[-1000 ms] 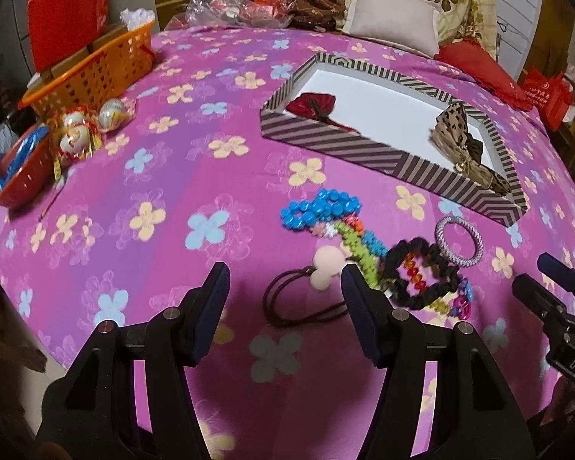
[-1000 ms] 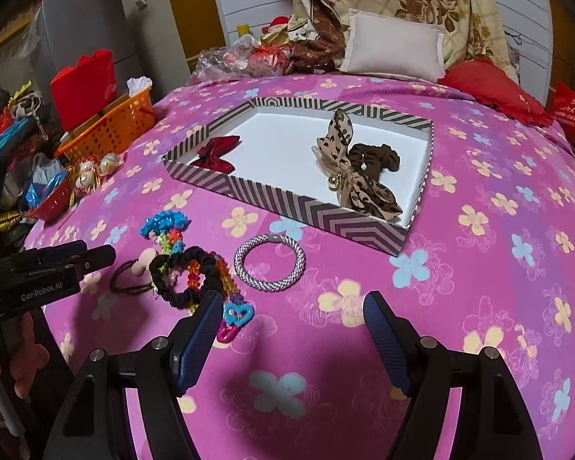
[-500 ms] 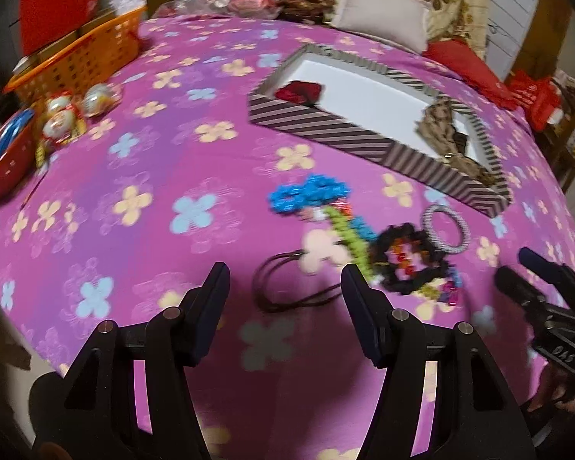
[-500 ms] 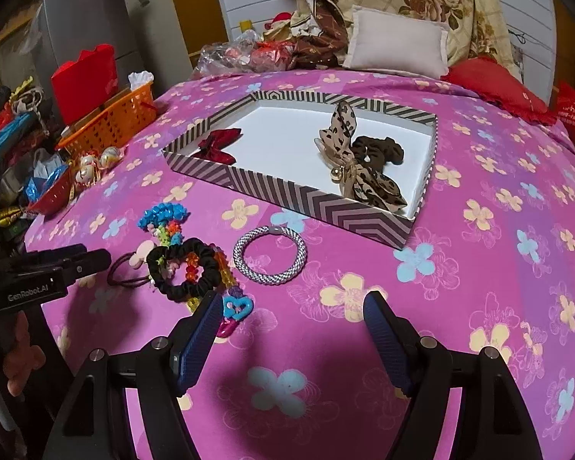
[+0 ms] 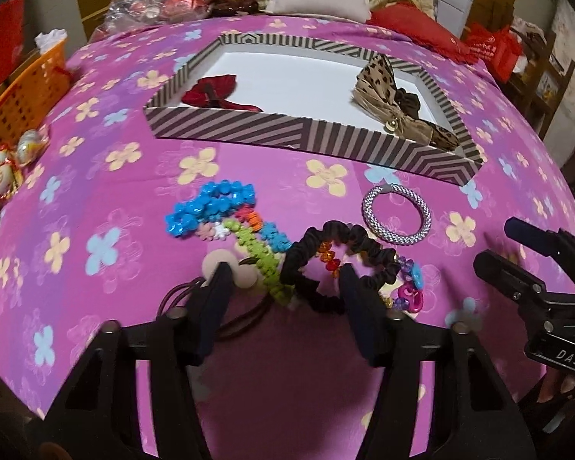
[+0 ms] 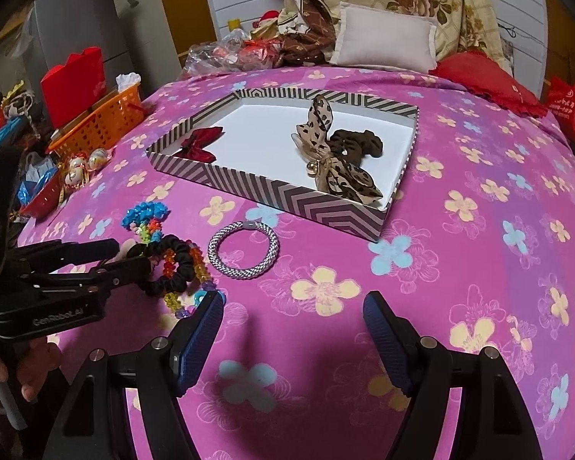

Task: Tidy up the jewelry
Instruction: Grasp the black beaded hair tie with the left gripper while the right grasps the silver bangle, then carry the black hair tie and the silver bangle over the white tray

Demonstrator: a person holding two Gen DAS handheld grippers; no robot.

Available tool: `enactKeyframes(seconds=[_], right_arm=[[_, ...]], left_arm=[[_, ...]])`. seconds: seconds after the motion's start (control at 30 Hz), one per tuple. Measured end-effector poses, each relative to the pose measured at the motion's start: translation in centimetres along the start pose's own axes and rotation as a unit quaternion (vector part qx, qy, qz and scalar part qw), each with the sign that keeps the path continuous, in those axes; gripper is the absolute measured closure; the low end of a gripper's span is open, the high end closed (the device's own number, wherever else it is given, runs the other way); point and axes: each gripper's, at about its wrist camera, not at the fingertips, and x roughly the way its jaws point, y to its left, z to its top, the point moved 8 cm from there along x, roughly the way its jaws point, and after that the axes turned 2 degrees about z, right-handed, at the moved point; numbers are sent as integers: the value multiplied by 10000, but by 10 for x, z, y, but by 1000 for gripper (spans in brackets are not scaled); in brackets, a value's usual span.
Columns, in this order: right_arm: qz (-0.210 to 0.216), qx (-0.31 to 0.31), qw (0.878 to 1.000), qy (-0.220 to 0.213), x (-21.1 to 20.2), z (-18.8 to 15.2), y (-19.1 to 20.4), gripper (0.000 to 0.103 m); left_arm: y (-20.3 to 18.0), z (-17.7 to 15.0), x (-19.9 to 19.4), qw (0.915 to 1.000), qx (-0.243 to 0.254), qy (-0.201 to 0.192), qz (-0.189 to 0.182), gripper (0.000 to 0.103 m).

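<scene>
Left hand-held gripper: jaws have just been closing, now partly closed but not pressing on anything. Between its fingers lie the near edge of the black scrunchie, part of the green bead strand, and a cream disc hair tie at the left fingertip, its dark elastic loop trailing toward the camera. Contact between pads and any item cannot be confirmed.

Right hand-held gripper: jaws wide apart, empty, hovering over bare pink floral bedspread. A hand shows at lower left of the right wrist view, holding the left tool.

Jewelry pile sits on the bedspread just in front of the left gripper: the scrunchie overlaps a multicoloured bead bracelet; a pink and blue link charm lies at its right. Just beyond, a blue flower-bead piece. A silver woven bangle lies apart to the right, near the box's front wall.

Further back, the striped shallow box holds a red bow at left, and a leopard-print bow touching a dark brown scrunchie at right.

Far left edge: orange basket, red box. Far end: beige pillow, red cushion.
</scene>
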Motion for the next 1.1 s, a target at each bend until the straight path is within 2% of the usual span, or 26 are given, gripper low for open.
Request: enactKeyframes(seconds=[0.07, 0.13, 0.2, 0.3, 0.43, 0.47, 0.5, 0.57, 0.63, 0.67, 0.8, 1.1], right_arm=[[15, -3, 10000, -8, 2, 1, 0, 30], [1, -49, 10000, -10, 7, 4, 1, 31], [-41, -115, 9999, -14, 12, 8, 2, 46], [-35, -209, 9998, 46, 22, 14, 5, 51], [16, -281, 9996, 89, 37, 24, 12, 60], [-8, -327, 9994, 103, 41, 25, 14, 65], [-70, -394, 9991, 148, 46, 26, 14, 75], [-132, -477, 9983, 296, 55, 25, 15, 82], [-224, -579, 9978, 240, 59, 24, 15, 89], [-271, -626, 9974, 211, 59, 24, 14, 96], [-215, -438, 9986, 205, 53, 22, 6, 97], [-67, -170, 9997, -174, 14, 29, 0, 97]], left_arm=[[-3, 1, 5, 9999, 53, 53, -68, 65], [-3, 1, 10, 9999, 31, 119, -93, 81], [-2, 1, 10, 9999, -9, 89, -136, 81], [2, 5, 5, 9998, -111, -8, -176, 95], [8, 9, 1, 9994, -241, -60, -239, 95], [10, 9, 1, 9992, -285, -49, -258, 95], [10, 9, 0, 9991, -320, -39, -285, 95], [12, 10, -1, 9987, -382, -41, -344, 95], [13, 10, -4, 9985, -406, -67, -358, 95], [13, 11, -5, 9984, -423, -73, -365, 95], [14, 13, -11, 9982, -449, -130, -380, 95], [7, 22, -34, 9979, -349, -351, -407, 95]])
